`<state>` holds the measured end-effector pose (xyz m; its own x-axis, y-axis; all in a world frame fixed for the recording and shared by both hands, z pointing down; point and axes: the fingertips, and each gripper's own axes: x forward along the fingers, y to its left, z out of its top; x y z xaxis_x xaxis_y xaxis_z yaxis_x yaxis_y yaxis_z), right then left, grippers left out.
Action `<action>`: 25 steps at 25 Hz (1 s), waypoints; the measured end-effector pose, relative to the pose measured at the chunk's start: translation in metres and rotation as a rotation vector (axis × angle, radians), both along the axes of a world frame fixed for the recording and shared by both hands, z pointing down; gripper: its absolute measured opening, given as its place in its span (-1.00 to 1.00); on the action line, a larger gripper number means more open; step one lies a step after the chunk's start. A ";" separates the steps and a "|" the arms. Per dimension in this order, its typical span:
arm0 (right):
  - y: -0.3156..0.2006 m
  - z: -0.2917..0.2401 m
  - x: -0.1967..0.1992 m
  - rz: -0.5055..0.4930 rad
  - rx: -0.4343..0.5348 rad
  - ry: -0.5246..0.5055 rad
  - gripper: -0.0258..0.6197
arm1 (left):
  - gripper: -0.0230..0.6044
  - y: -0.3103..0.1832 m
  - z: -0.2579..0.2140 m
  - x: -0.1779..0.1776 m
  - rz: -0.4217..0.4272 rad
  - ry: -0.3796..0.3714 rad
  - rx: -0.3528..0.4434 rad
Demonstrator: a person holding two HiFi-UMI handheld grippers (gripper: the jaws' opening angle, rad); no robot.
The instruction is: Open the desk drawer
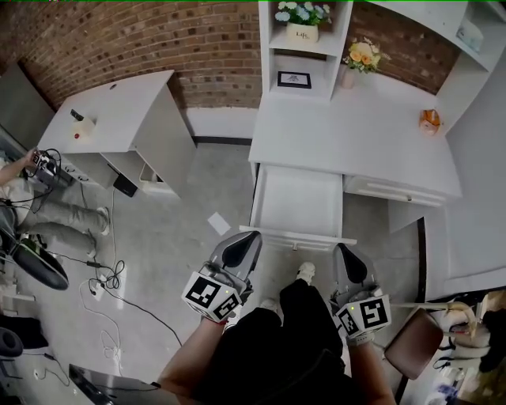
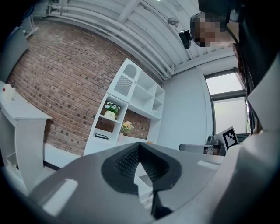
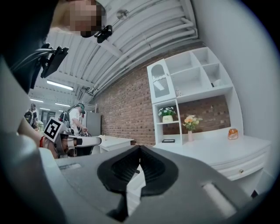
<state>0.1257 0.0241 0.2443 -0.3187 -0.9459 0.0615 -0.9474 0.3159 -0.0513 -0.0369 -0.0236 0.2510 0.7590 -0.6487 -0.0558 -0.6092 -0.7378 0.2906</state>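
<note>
Drawer [image 1: 299, 207] stands pulled well out from under the white surface [image 1: 356, 134], so we judge the task done, nothing left but to withdraw; left claw [image 1: 241, 244] and right claw [image 1: 348, 257], the 2 near its front, are closed on nothing.

Two grippers up front, the left gripper [image 1: 247, 240] and the right gripper [image 1: 345, 251], and that's the pair. Two white desks on the count, the shelved desk [image 1: 356, 134] and the side desk [image 1: 111, 111], with two drawers under the shelved one: the open drawer [image 1: 299, 236] and the closed drawer [image 1: 393, 192] beside it. Two lots of flowers, the white flowers [image 1: 303, 11] and the orange flowers [image 1: 362, 54], then it's singles all the way in the head view: one picture frame [image 1: 294, 79], one small orange object [image 1: 430, 119], one paper scrap [image 1: 219, 223] on the floor [image 1: 182, 237], one seated person [image 1: 63, 217] off to the left.
</note>
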 end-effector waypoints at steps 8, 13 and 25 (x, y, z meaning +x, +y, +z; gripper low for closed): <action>0.001 -0.011 0.001 -0.001 0.018 -0.004 -0.91 | -0.93 -0.003 -0.018 0.002 -0.005 0.014 0.009; -0.002 -0.014 0.000 -0.005 0.025 -0.021 -0.91 | -0.93 -0.005 -0.023 0.001 -0.006 0.018 0.029; -0.007 -0.018 0.004 0.016 0.037 -0.032 -0.91 | -0.93 -0.009 -0.038 0.000 -0.007 0.020 0.044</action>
<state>0.1300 0.0174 0.2264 -0.3049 -0.9522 0.0167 -0.9503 0.3031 -0.0707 -0.0369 -0.0322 0.2126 0.7528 -0.6506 -0.0999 -0.6087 -0.7459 0.2705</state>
